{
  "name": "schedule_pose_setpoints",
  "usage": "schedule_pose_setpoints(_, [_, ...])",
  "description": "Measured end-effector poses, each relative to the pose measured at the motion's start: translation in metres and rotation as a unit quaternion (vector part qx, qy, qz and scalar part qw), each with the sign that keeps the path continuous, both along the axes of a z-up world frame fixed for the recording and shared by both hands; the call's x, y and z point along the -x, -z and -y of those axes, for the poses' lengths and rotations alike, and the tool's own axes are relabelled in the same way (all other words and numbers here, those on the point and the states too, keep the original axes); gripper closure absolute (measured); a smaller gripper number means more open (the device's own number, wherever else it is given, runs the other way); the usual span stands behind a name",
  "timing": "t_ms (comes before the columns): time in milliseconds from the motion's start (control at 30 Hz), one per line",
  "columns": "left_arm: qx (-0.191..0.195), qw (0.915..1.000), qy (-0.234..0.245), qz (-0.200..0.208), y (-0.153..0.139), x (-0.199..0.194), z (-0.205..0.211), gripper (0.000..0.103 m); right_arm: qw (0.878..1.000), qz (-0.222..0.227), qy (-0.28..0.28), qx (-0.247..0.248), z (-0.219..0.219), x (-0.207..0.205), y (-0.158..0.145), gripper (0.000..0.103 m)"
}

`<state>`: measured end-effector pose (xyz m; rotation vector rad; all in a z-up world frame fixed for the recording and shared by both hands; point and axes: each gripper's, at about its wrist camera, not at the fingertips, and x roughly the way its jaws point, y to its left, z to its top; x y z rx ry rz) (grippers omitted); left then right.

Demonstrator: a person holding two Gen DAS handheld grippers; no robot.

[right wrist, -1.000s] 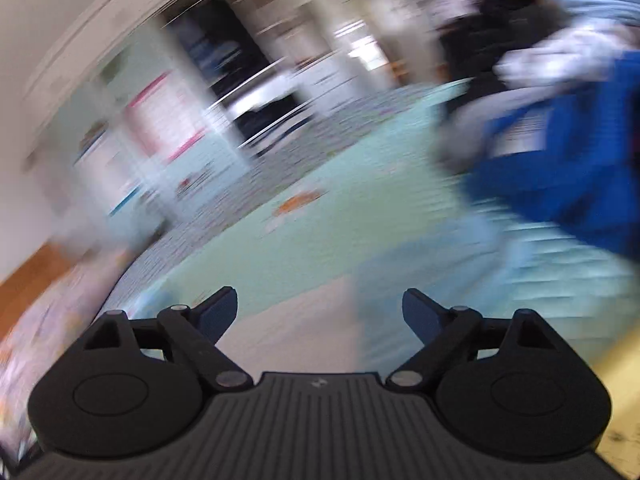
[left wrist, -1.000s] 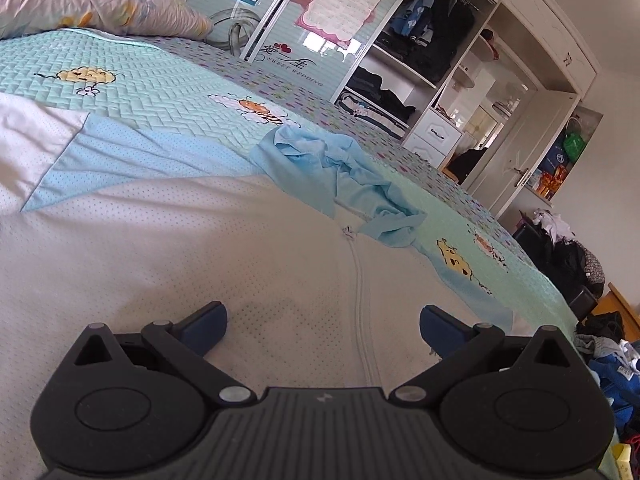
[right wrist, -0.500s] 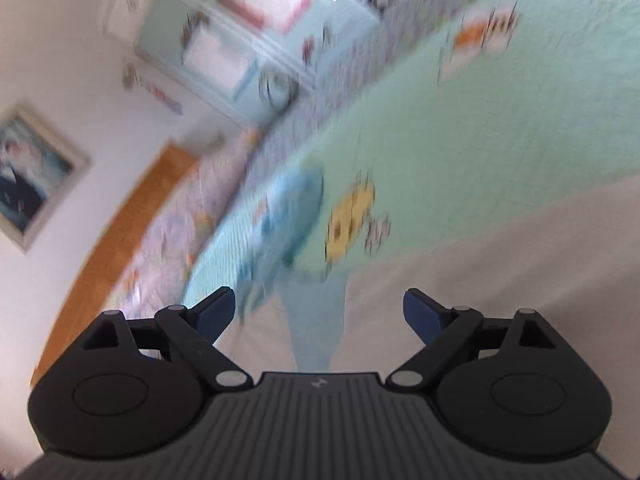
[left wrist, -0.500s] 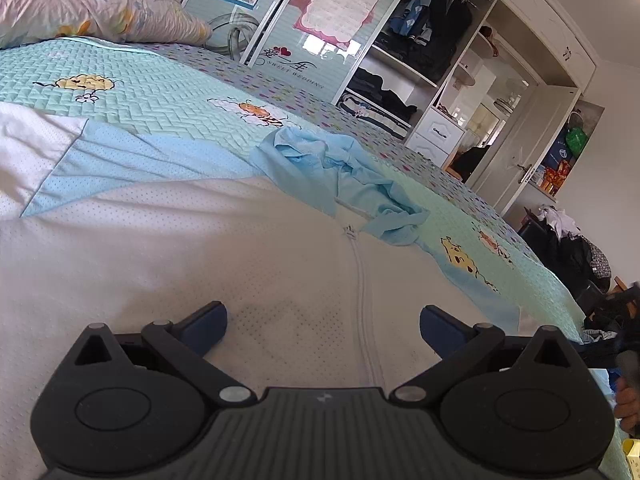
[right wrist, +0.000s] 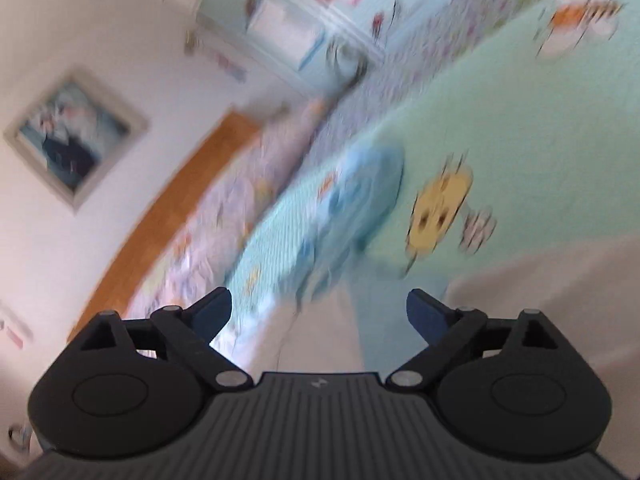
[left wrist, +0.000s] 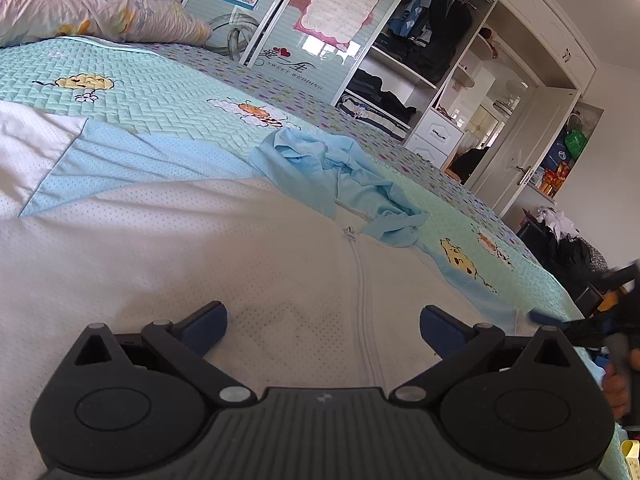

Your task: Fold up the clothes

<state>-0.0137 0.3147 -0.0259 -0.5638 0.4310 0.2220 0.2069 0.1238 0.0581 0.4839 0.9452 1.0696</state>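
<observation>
A white mesh jacket [left wrist: 168, 264] with light blue shoulder panels and a front zipper [left wrist: 362, 280] lies spread flat on the bed, its crumpled blue hood [left wrist: 340, 176] at the far end. My left gripper [left wrist: 323, 322] hovers open just over the jacket's lower front, straddling the zipper. In the blurred right wrist view, my right gripper [right wrist: 319, 312] is open above the jacket's white and blue edge [right wrist: 372, 320], with the hood [right wrist: 360, 196] ahead. That right gripper [left wrist: 576, 322] also shows in the left wrist view by the bed's right edge, held by a hand [left wrist: 618, 390].
The bed carries a mint quilted cover [left wrist: 160, 92] with cartoon bees. A floral pillow [left wrist: 88, 4] lies at the head, by a wooden headboard [right wrist: 168, 208]. An open wardrobe [left wrist: 424, 52] fills the far wall. Piled clothes [left wrist: 568, 236] sit on the floor at the right.
The right gripper swung fast from the floor pile toward the bed and now appears at the bed's right edge. The left gripper stayed nearly still over the jacket.
</observation>
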Motion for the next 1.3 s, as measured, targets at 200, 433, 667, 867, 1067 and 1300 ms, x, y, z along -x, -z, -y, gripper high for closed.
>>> schedule_pose_setpoints(200, [-0.007, 1.0, -0.001, -0.006, -0.001, -0.003, 0.002, 0.001, 0.988, 0.008, 0.145, -0.043, 0.014, -0.028, 0.007, 0.015])
schedule_pose_setpoints(433, [-0.033, 0.9992, -0.005, -0.024, -0.003, -0.007, 0.01, 0.001, 0.985, -0.004, 0.17, 0.033, 0.063, 0.002, 0.001, 0.011])
schedule_pose_setpoints(667, [-0.028, 0.9975, 0.009, -0.064, -0.028, -0.011, 0.003, 0.002, 0.957, -0.031, 0.264, -0.117, 0.064, 0.028, 0.027, 0.01])
schedule_pose_setpoints(867, [0.04, 0.9914, -0.057, -0.111, -0.045, -0.008, -0.098, 0.002, 0.95, -0.11, 0.174, -0.236, -0.017, 0.123, 0.058, 0.0])
schedule_pose_setpoints(1067, [0.083, 0.9852, -0.024, -0.148, -0.032, -0.025, -0.194, 0.002, 0.955, -0.088, 0.107, -0.262, -0.048, 0.14, 0.077, 0.004])
schedule_pose_setpoints(1300, [0.206, 0.9756, -0.04, -0.063, -0.061, -0.013, -0.26, 0.001, 0.96, -0.041, 0.06, -0.27, -0.046, 0.143, 0.079, 0.003])
